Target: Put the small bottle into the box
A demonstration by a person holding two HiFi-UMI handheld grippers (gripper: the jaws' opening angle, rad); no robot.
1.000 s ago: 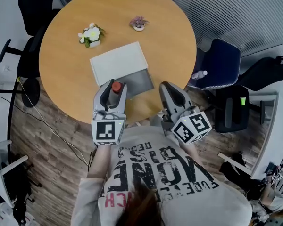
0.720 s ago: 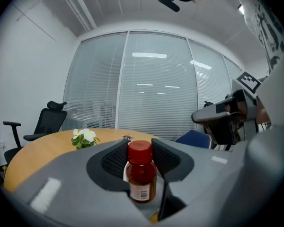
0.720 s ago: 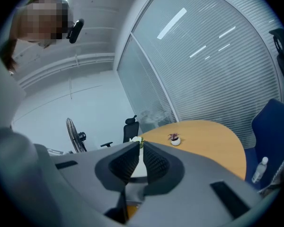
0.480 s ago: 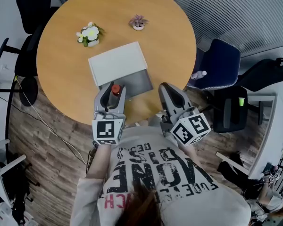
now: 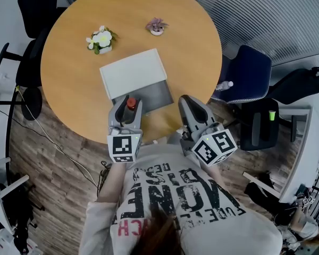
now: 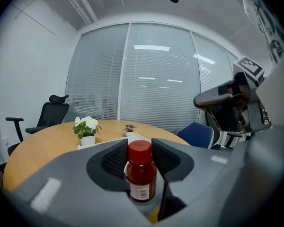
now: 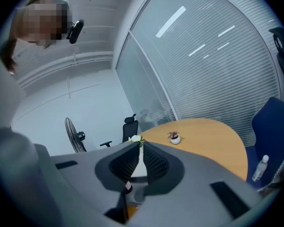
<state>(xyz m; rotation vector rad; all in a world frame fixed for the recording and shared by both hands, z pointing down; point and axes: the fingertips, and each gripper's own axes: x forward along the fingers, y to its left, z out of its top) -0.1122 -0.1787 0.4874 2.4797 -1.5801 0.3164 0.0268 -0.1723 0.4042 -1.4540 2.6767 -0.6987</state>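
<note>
Ideally, the small bottle point(image 6: 141, 171), clamped upright in the left gripper point(image 5: 127, 106) at the six o'clock edge of the box point(image 5: 155, 93), is best lowered fully inside before release, while the closed, empty right gripper point(image 5: 190, 104) is held clear.

My left hand-held gripper point(image 5: 128, 101) is out in front of my chest, pointing forward and slightly down. The left marker cube point(image 5: 122, 147) at its back faces up at me. In the left gripper view its jaws stand partly apart, with both pads pressed against the small bottle point(image 6: 141, 171), which sits upright between them. My left forearm point(image 5: 112, 182) runs straight back from that gripper toward my body. My right hand-held gripper point(image 5: 187, 102) is level with it and apart from it, angled a little outward, with the right marker cube point(image 5: 214, 146) tilted. Its jaws are drawn together to the barest slit and grip nothing.
</note>
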